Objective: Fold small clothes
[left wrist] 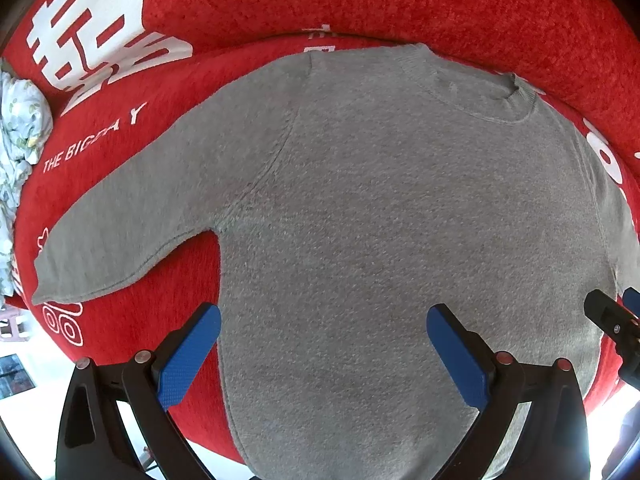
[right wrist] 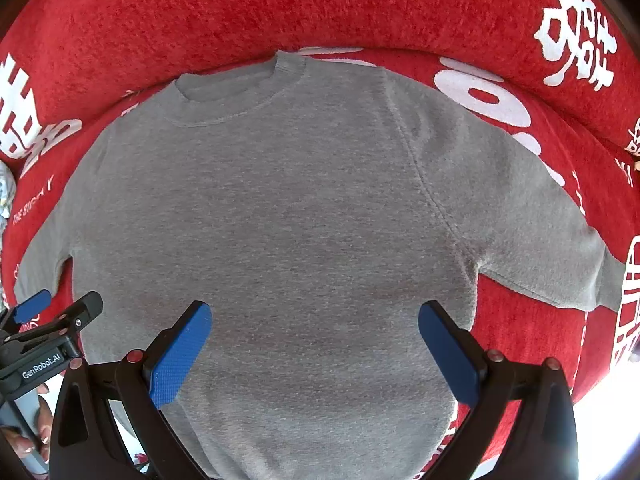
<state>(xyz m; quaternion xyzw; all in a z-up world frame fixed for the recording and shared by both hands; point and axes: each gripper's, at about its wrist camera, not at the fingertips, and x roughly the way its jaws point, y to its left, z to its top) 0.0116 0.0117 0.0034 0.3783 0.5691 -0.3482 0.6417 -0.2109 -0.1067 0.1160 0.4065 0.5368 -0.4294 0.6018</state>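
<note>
**mod_tom:** Blue pads first, since they're right up against the lens. On the left gripper the two fingers are spread wide apart with nothing between them. They sit over the near, lower part of the grey sweater; whether they actually touch the knit I can't tell.

**foldfan:** Same deal on the right gripper. Jaws gaping, pads bare, nothing pinched. It's over the near part of the sweater's body, a bit right of middle.

**mod_tom:** So where does the garment lie overall?

**foldfan:** Flat, front up, spread on a red cover printed with white characters. Collar is at the far end, hem runs toward the cameras and off the bottom of both views. Left sleeve stretches out to the left and angles back toward the near side, well left of the left tool. Right sleeve does the mirror thing, out past the right tool's right finger.

**mod_tom:** Each tool shows at the edge of the other's view, so they're side by side over the body.

**foldfan:** Yep. Also a floral cloth bunched at the far left edge, off the sweater.
</note>
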